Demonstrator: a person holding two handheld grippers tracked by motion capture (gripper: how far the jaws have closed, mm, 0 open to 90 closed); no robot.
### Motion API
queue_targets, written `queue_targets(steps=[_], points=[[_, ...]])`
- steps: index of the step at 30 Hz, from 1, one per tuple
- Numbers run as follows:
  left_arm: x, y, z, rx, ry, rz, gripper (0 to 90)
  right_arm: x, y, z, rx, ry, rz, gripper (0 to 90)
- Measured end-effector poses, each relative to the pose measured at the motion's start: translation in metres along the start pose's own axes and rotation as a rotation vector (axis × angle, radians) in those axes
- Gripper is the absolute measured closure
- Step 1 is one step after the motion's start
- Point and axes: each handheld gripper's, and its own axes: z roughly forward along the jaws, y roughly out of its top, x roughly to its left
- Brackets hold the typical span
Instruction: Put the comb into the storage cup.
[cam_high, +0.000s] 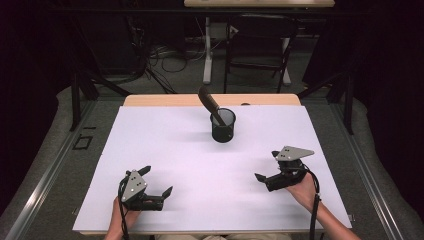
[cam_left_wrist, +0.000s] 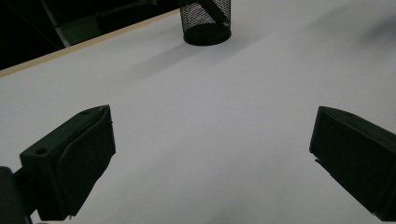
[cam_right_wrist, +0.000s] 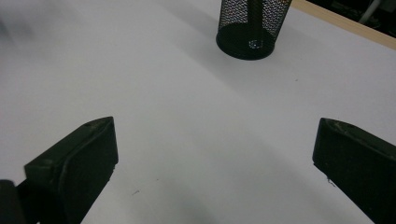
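White, matte sheet covers the table (cam_high: 165, 150), smooth and bare, with a strip of pale wood showing along the far edge. It gives little grip, so anything light set on it may slide when nudged.

Toward the far middle stands the cup (cam_high: 223, 125), a black wire-mesh cylinder with a solid rim and a flat round base, upright. It looks light and fairly stiff, though thin mesh walls could dent under a hard squeeze. Being open-topped and tall for its base, it would probably tip if pushed high up. The rim or the lower wall seems the safest place to pinch it.

Leaning in the cup is the tool (cam_high: 210, 103), a dark brown, slender thing with a broader rounded upper end that juts out past the rim toward the far left; its lower end rests inside on the base. It looks rigid and light, maybe wood or plastic; I cannot tell which. The exposed upper part above the rim is the obvious grasp point, and a lift straight along its lean should keep the cup from toppling.

Nearest the person, the left gripper (cam_high: 156, 184) and right gripper (cam_high: 267, 166) hover low over the sheet, well apart from the cup, both with jaws spread wide and nothing between them. Their jaws are blocky black plastic with flat inner faces.
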Motion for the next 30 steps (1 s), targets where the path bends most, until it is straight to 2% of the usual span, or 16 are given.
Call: queue_targets(steps=[4, 10, 30], points=[[0.001, 0.000, 0.000, -0.002, 0.000, -0.004, 0.3, 0.001, -0.007, -0.005, -0.022, -0.015, 0.008, 0.0], [0.001, 0.000, -0.001, -0.002, 0.001, 0.003, 0.3, 0.005, -0.017, -0.011, -0.023, -0.036, 0.001, 0.0], [0.000, -0.001, -0.002, -0.002, 0.003, -0.006, 0.3, 0.013, -0.044, -0.031, -0.068, -0.066, 0.021, 0.0]])
